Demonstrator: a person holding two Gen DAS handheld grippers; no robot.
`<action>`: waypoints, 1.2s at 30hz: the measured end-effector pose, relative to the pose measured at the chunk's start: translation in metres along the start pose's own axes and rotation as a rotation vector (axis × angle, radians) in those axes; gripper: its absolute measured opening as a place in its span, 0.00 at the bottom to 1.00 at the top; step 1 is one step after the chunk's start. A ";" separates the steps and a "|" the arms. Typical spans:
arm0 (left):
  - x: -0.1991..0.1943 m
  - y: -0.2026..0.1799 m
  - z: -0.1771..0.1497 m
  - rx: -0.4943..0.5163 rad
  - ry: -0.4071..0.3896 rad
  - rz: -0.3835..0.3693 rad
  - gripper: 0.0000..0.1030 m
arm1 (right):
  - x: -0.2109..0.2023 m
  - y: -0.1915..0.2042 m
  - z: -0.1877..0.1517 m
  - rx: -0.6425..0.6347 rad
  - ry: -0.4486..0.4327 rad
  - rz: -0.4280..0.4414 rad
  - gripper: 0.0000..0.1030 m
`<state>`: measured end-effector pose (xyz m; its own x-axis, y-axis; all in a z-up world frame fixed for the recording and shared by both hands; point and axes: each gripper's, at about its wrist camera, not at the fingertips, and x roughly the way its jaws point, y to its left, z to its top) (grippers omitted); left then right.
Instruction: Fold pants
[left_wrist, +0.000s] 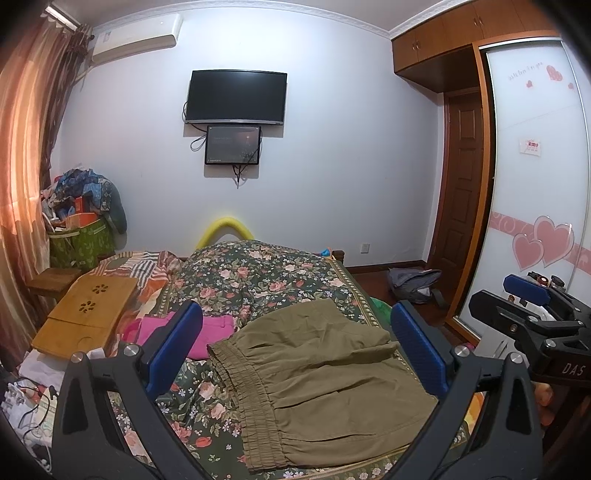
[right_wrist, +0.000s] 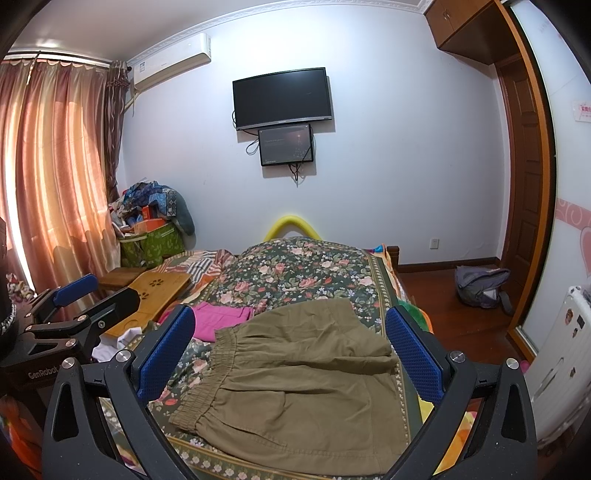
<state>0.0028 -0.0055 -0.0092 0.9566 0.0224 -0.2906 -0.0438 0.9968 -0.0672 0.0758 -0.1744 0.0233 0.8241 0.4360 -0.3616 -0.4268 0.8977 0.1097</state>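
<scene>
Fingers spread wide on left gripper (left_wrist: 295, 347) and right gripper (right_wrist: 290, 350), nothing pinched; olive pants (left_wrist: 321, 384) lie bunched lower centre on floral bedspread (left_wrist: 258, 273); suggest pinching waistband corners (left_wrist: 229, 354), lifting evenly, avoiding the pink garment (left_wrist: 214, 332).

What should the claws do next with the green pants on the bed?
Probably lower both claws to the pants and pinch an edge. The left claw and right claw both hang open above them, holding nothing. The pants lie in a folded bundle on the bed, waistband toward the left, so that edge looks easiest to grab.
</scene>
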 end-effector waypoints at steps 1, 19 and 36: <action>0.000 0.000 0.000 0.000 0.000 0.000 1.00 | 0.000 0.000 0.000 0.000 0.000 0.000 1.00; 0.000 0.000 -0.001 -0.001 0.001 0.004 1.00 | 0.000 0.000 0.000 0.001 0.002 0.000 1.00; 0.003 0.000 0.002 -0.006 0.006 0.008 1.00 | 0.001 0.001 -0.001 0.003 0.005 -0.003 1.00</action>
<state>0.0066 -0.0049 -0.0086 0.9544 0.0298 -0.2970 -0.0532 0.9961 -0.0710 0.0758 -0.1732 0.0223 0.8237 0.4327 -0.3665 -0.4231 0.8993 0.1108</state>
